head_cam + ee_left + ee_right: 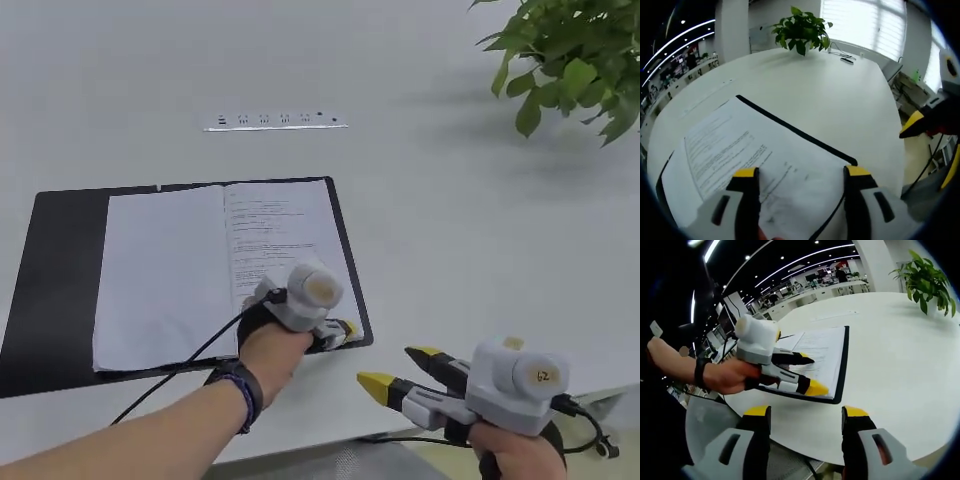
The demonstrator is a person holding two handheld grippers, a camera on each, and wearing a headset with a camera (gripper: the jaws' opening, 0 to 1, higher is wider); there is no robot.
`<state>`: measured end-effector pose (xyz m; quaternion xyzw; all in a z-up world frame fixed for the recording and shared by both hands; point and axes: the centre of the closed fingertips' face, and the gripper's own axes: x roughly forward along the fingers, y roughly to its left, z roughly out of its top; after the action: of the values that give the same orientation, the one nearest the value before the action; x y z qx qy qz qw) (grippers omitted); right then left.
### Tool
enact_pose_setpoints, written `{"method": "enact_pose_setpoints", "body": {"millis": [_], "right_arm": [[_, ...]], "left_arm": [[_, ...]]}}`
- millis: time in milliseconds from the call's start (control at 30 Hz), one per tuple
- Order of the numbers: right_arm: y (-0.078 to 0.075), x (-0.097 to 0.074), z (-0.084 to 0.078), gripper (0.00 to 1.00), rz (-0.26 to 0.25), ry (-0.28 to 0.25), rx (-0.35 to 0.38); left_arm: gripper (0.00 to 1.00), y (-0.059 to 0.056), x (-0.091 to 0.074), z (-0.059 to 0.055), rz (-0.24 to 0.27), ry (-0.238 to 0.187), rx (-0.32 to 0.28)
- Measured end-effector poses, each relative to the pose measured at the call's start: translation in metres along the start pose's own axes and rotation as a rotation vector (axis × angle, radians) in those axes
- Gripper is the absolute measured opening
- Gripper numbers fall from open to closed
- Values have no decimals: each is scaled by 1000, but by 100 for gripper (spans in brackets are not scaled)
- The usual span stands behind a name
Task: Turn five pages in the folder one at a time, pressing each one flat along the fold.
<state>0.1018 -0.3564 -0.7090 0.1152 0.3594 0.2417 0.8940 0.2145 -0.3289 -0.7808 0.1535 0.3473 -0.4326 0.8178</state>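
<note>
The folder (60, 290) lay open at the table's (450, 250) left. The left gripper (340, 330), jaws wide and empty, hovered over the near right corner of the printed page (275, 235), where the best move was to pinch one sheet only, turn it, then press along the fold. The right gripper (400, 368) hung wide and empty at near right; there were one folder, two facing pages, two grippers and one plant (575, 55).

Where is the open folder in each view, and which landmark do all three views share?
Head view: the folder lies left of centre.
Left gripper view: the folder spans lower left to centre, its black edge running diagonally.
Right gripper view: the folder sits near the centre, slightly left.
Shared landmark: the leafy plant.
</note>
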Motion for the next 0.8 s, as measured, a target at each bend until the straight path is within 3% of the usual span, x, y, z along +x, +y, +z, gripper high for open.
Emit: {"method": "enact_pose_setpoints", "body": {"millis": [67, 433, 533, 633, 800], "right_arm": [[0, 0, 0, 56, 1, -1, 2], [-2, 3, -2, 53, -5, -7, 21], [-3, 5, -2, 53, -6, -11, 33], [-3, 6, -1, 52, -4, -18, 49], [-4, 8, 3, 52, -3, -29, 56]], "left_arm": [[67, 2, -1, -1, 7, 3, 24], [51, 17, -7, -2, -4, -12, -27], [53, 14, -6, -1, -10, -9, -60], [60, 9, -6, 4, -20, -29, -142], [72, -2, -2, 3, -12, -16, -119]]}}
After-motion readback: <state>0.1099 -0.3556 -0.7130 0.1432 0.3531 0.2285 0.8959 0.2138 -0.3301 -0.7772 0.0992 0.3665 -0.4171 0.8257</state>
